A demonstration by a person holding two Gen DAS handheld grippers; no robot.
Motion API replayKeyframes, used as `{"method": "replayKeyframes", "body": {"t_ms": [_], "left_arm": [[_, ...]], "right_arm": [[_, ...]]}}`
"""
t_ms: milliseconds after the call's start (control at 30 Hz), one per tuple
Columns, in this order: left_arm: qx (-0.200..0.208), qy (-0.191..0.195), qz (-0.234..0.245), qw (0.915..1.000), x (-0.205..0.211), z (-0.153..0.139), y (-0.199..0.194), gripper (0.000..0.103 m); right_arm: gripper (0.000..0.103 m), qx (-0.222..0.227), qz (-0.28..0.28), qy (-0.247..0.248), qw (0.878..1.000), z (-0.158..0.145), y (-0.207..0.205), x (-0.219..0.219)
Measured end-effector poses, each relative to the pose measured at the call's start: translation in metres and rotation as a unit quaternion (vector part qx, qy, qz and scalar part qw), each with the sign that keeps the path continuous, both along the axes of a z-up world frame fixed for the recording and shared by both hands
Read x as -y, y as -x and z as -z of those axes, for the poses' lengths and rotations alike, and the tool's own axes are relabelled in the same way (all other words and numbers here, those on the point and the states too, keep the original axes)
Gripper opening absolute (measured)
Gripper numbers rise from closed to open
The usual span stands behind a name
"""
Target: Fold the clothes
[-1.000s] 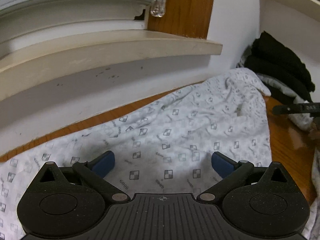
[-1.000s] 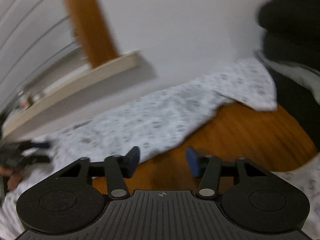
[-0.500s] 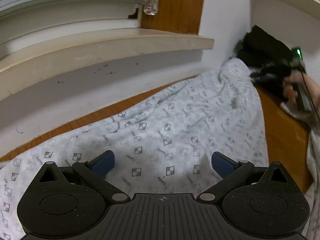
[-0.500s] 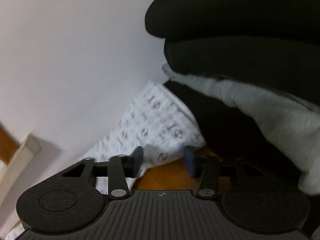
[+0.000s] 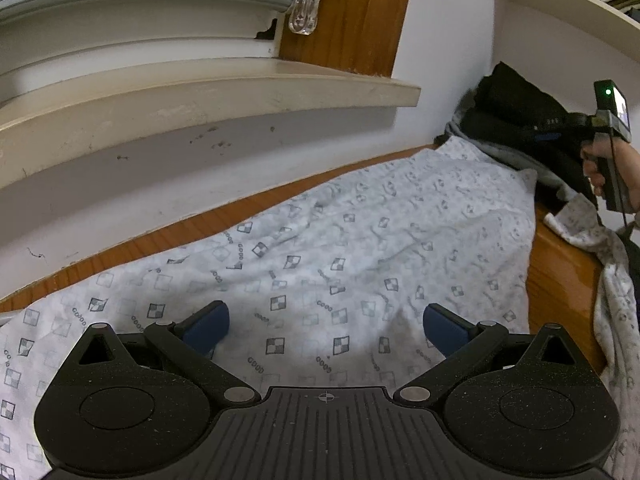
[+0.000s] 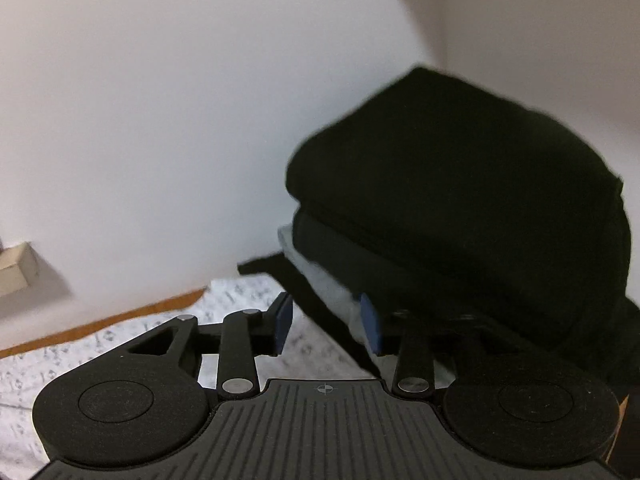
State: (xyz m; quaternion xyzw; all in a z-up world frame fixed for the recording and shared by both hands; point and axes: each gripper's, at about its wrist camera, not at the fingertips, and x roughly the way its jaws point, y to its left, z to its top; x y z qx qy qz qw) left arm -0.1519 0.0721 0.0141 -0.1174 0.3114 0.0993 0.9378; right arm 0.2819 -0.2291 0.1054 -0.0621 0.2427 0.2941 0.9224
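Note:
A white garment with a small checked print (image 5: 340, 240) lies spread flat on the wooden table (image 5: 560, 272), reaching back to the wall. My left gripper (image 5: 326, 324) hovers low over its near part, open wide with only cloth beneath. In the right wrist view the same garment (image 6: 120, 344) shows at the lower left. My right gripper (image 6: 326, 328) is raised at the garment's far right corner and faces a stack of folded black clothes (image 6: 460, 184). Its jaws are opening and nothing is pinched between them. A hand (image 5: 612, 172) holds that gripper at the right.
The black stack (image 5: 516, 108) with a grey layer (image 6: 332, 292) fills the back right corner against the white wall. A second pale printed garment (image 5: 612, 280) hangs over the table's right edge. A windowsill (image 5: 200, 92) juts out above the table's back, and a shelf (image 5: 560, 4) is higher up.
The right gripper swung from over the table to the garment's far corner, then rose facing the black stack. That corner now lies flatter near the wall. The left gripper barely moved.

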Motion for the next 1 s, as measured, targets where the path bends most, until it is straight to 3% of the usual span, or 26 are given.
{"method": "replayKeyframes", "body": {"t_ms": [100,233,367,467,633,700,733,767,833,900,967,1000], "left_arm": [[0.000,0.001,0.006,1.0000,-0.001,0.000,0.003,0.103],[-0.002,-0.002,0.005,1.0000,0.001,0.000,0.002,0.103],[-0.003,-0.003,0.002,1.0000,0.001,-0.001,0.002,0.103],[-0.010,-0.010,0.008,0.9999,0.003,0.000,0.002,0.103],[-0.014,-0.013,0.026,0.9995,0.005,0.000,0.003,0.103],[-0.009,-0.006,0.026,0.9996,0.002,-0.001,0.004,0.103],[-0.007,-0.002,0.026,0.9996,0.001,-0.001,0.005,0.103],[-0.003,0.002,0.023,0.9997,-0.001,-0.001,0.005,0.103],[0.004,0.012,0.012,0.9999,-0.005,-0.001,0.006,0.103],[0.012,0.021,-0.003,0.9997,-0.010,-0.001,0.007,0.103],[0.020,0.031,-0.026,0.9990,-0.017,-0.002,0.009,0.103],[0.023,0.036,-0.037,0.9984,-0.020,-0.002,0.010,0.103]], "right_arm": [[0.040,-0.046,-0.048,-0.020,0.998,0.009,-0.003,-0.004],[0.040,-0.086,-0.107,-0.011,0.990,0.035,-0.009,-0.024],[0.039,-0.072,-0.126,0.001,0.989,0.048,-0.017,-0.060],[0.039,-0.043,-0.114,0.039,0.992,0.054,-0.025,-0.087],[0.038,-0.062,-0.107,0.083,0.989,0.066,-0.050,-0.121],[0.031,-0.038,-0.077,0.089,0.992,0.072,-0.056,-0.126],[0.010,-0.016,-0.050,0.083,0.995,0.072,-0.059,-0.126],[0.008,0.016,-0.020,0.065,0.998,0.069,-0.059,-0.122],[0.009,0.085,0.018,0.005,0.996,0.060,-0.052,-0.106],[0.013,0.073,0.023,-0.006,0.997,0.057,-0.055,-0.099],[0.025,0.023,-0.011,-0.011,1.000,0.057,-0.061,-0.095],[0.030,0.022,-0.023,-0.010,0.999,0.057,-0.058,-0.093]]}}
